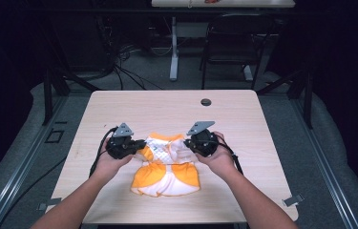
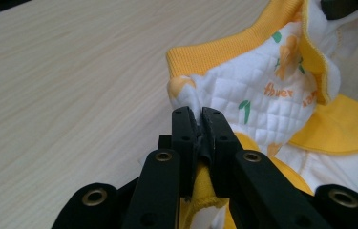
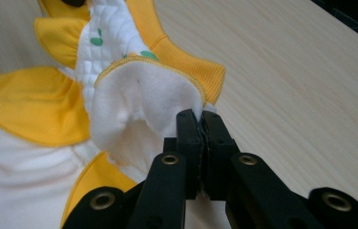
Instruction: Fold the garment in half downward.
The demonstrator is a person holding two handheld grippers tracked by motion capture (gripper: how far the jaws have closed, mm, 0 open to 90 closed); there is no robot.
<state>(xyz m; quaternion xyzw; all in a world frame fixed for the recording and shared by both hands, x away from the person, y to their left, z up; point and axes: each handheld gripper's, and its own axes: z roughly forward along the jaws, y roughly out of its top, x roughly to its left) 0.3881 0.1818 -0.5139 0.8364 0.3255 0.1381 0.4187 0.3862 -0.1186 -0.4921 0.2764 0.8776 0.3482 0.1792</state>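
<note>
Garment (image 1: 167, 167) pinched by both hand-held grippers, L (image 2: 198, 114) & R (image 3: 200, 117), "flower" print seen left view

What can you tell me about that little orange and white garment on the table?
The garment is small, of soft quilted white fabric with orange-yellow panels, a ribbed orange band, and printed leaves and lettering. It lies crumpled near the front middle of the table, its lower part flat and its top lifted. The left gripper and right gripper each pinch a top corner with jaws shut.
</note>
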